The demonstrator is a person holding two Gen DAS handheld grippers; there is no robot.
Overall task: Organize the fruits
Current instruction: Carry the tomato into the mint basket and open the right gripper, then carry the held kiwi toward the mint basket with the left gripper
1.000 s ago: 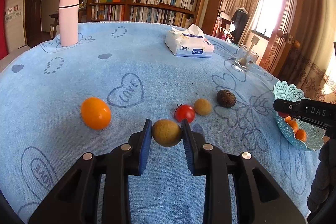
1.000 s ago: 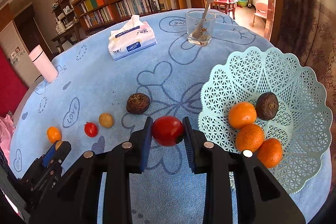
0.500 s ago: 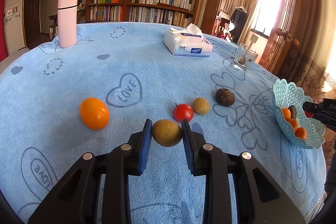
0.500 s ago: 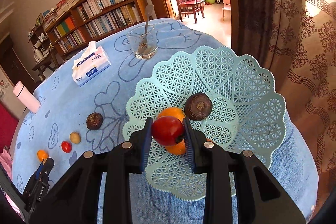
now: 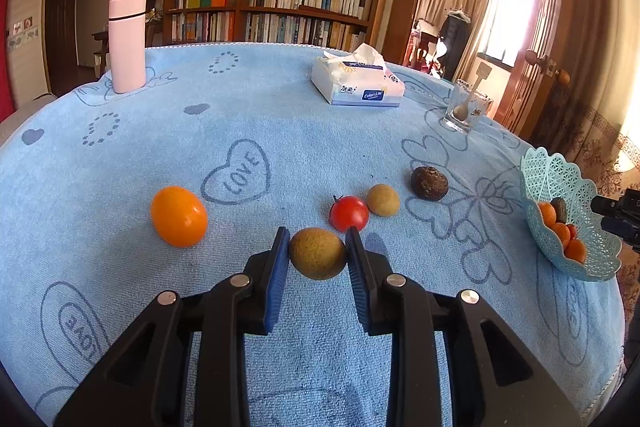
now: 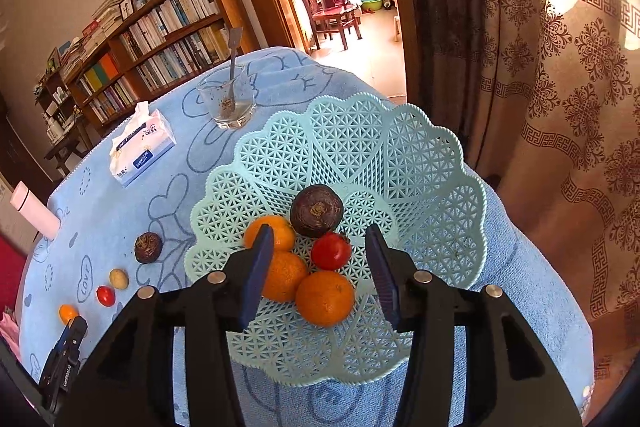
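**Tomato's in the basket**

My right gripper [image 6: 320,267] has just been opening, jaws apart with nothing pinched; the tomato [image 6: 331,250] sits in the basket [image 6: 436,187] among oranges. My left gripper [image 5: 318,259] is clamped on a brownish fruit [image 5: 318,254] over the cloth [image 5: 280,115].

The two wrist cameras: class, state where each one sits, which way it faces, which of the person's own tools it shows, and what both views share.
Left wrist: behind the left claw, looking down across the table; claw shut on a brown fruit; right claw's tip at the frame's right edge.
Right wrist: behind the right claw, looking down into the basket; jaws just opened, red tomato released.
Shared: basket, tissue pack, glass.
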